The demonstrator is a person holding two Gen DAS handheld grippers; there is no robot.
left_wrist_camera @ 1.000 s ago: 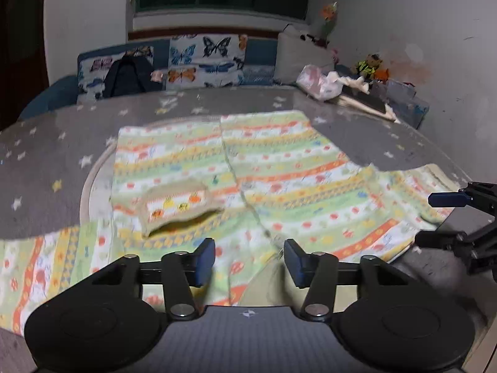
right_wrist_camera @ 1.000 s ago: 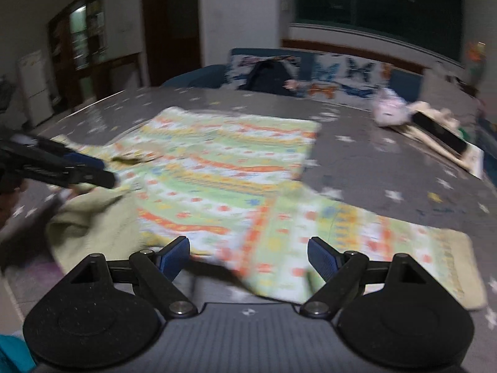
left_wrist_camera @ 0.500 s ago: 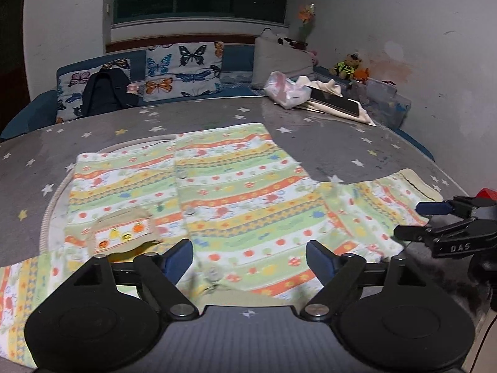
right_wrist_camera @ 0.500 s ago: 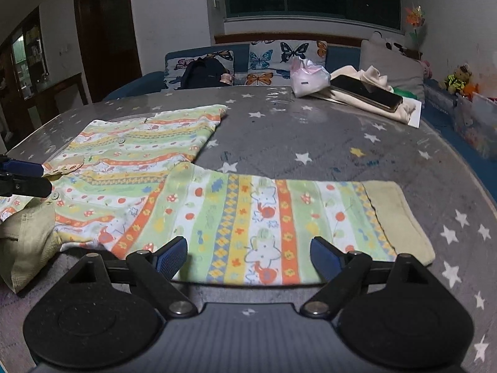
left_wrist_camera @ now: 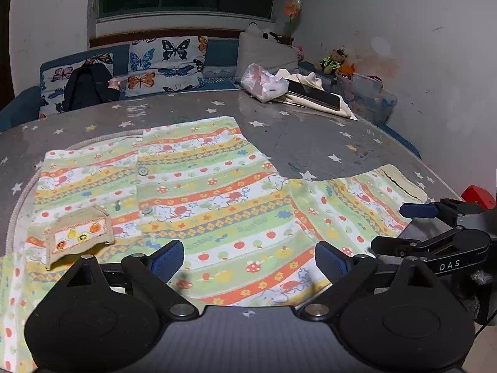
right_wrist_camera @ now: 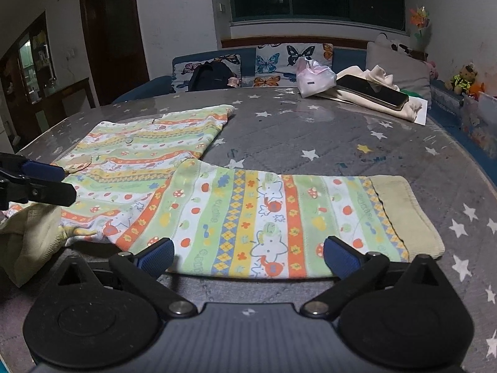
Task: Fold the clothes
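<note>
A child's striped shirt (left_wrist_camera: pixel 198 199) in green, yellow and orange lies flat on the grey star-print table (left_wrist_camera: pixel 310 136), buttons up, with a small chest pocket (left_wrist_camera: pixel 79 233). Its right sleeve (right_wrist_camera: pixel 279 217) is spread out sideways with a beige cuff (right_wrist_camera: pixel 403 214). My left gripper (left_wrist_camera: pixel 248 261) is open and empty above the shirt's near hem. My right gripper (right_wrist_camera: pixel 248 258) is open and empty at the sleeve's near edge. The right gripper also shows in the left wrist view (left_wrist_camera: pixel 435 233), and the left gripper shows in the right wrist view (right_wrist_camera: pixel 37 180).
A pink plastic bag (right_wrist_camera: pixel 313 77), a dark phone (right_wrist_camera: pixel 372 91) and cream cloth (right_wrist_camera: pixel 385 99) lie at the table's far right. A blue sofa with butterfly cushions (left_wrist_camera: pixel 167 62) and a black backpack (left_wrist_camera: pixel 87 87) stands behind. A wall runs along the right.
My left gripper opened and let go of the shirt's hem. My right gripper swung right and now faces the spread sleeve. Both lifted slightly; the shirt lies flatter.
</note>
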